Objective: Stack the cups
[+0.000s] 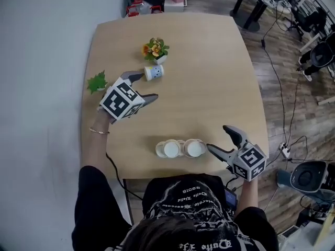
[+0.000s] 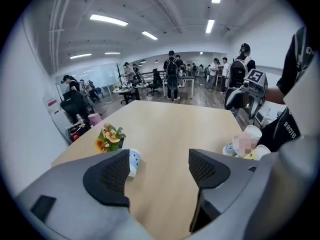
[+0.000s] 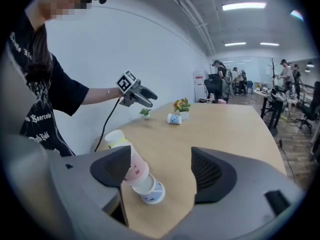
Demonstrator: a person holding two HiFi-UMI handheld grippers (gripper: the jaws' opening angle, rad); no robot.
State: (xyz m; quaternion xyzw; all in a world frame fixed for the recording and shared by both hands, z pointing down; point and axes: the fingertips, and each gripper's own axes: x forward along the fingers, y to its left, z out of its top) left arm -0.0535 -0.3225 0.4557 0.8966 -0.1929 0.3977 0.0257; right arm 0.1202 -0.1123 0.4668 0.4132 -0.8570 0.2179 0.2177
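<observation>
A single white cup with a blue print [image 1: 153, 72] lies on its side beside the flower pot; the left gripper view shows this lone cup [image 2: 134, 162] peeking out past the left jaw. My left gripper [image 1: 145, 87] hovers just in front of it, jaws open and empty. Near the table's front edge several cups [image 1: 181, 148] sit pushed into one another in a short row. In the right gripper view these nested cups [image 3: 134, 170] carry yellow, pink and blue prints. My right gripper [image 1: 218, 138] is just right of them, open, holding nothing.
A small pot of orange flowers [image 1: 155, 50] stands behind the lone cup, and a green plant [image 1: 97, 81] sits near the table's left edge [image 1: 89, 61]. A white wall runs along the left. Desks, chairs and people fill the room beyond the table.
</observation>
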